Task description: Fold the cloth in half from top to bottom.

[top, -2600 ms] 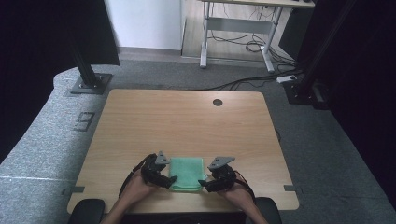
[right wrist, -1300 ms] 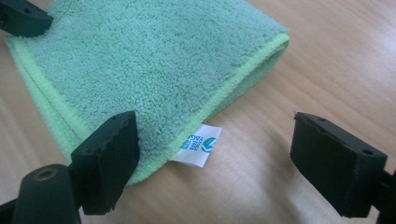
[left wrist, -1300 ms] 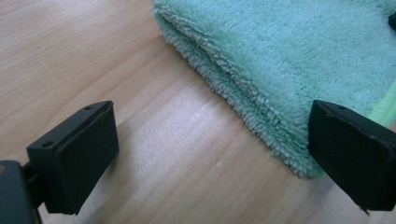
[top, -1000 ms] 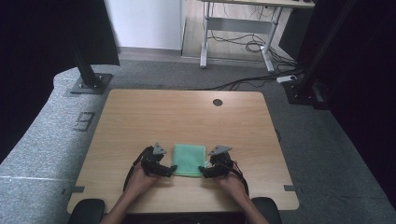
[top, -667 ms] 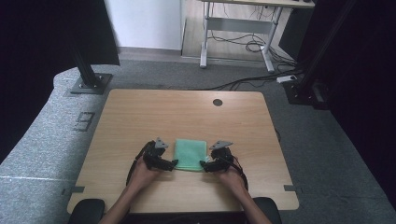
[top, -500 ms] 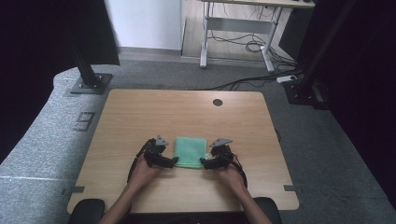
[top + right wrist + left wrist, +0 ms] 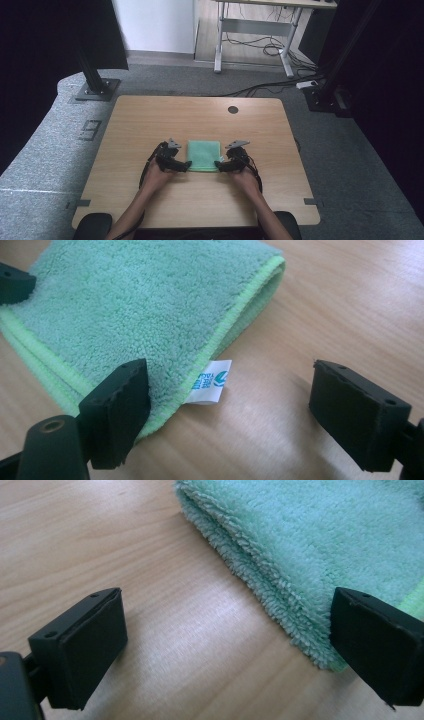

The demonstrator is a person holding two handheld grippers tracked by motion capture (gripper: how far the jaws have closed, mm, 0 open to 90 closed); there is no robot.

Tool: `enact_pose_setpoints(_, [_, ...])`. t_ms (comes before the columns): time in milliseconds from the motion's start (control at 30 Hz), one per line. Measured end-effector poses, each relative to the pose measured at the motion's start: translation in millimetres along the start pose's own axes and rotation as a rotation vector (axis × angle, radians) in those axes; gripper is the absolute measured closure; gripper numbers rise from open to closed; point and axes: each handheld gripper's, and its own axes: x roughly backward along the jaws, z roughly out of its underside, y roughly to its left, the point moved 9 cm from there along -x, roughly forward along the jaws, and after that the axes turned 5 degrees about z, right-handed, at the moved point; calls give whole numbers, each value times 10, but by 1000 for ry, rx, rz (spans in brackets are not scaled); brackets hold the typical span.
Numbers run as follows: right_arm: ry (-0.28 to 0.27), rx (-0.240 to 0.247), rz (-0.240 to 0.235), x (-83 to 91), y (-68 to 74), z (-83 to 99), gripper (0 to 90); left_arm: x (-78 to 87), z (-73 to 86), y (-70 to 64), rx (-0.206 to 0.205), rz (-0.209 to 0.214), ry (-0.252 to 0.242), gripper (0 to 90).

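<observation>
**A:** Which step is this, would you say?

**B:** I judge it the setup for a grasp. The folded green towel (image 7: 204, 155) lies flat on the wooden surface (image 7: 150, 120), near its front edge and about midway across. The left gripper (image 7: 186, 164) sits at the towel's near left corner and the right gripper (image 7: 218, 164) at its near right corner.

**A:** Are the fingers on anything?

**B:** No. In the left gripper view both fingers (image 7: 80, 650) stand wide apart, one over bare wood, the other at the fluffy folded edge of the towel (image 7: 320, 550). In the right gripper view the fingers (image 7: 117, 410) are likewise spread, one at the towel's stitched hem, the other over wood, with the small white label (image 7: 210, 381) between them. Neither pair grips cloth.

**A:** So the next move?

**B:** Probably each gripper has to slide a finger under or over its corner and close on the layers together, pinching the whole thickness so the fold doesn't split. The pile is soft and may slip from a shallow bite.

**A:** And the hands?

**B:** Both forearms come in from the near edge, hands low on the surface, angled inward so the grippers point toward each other across the towel.
</observation>
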Motion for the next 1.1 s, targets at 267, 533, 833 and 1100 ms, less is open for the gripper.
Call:
enact_pose_setpoints(267, [-2, -14, 10, -76, -71, -73, 165, -45, -62, 77, 10, -9, -1, 32])
enact_pose_setpoints(533, [-10, -22, -12, -65, -61, -77, 182, -37, -64, 67, 7, 9, -12, 44])
enact_pose_setpoints(833, [-4, -4, -29, 24, -19, -129, 140, 131, -124, -29, -42, 33, -32, 44])
enact_pose_setpoints(1100, [-18, 35, -36, 198, 74, -198, 113, 361, -149, -122, -85, 47, -40, 19])
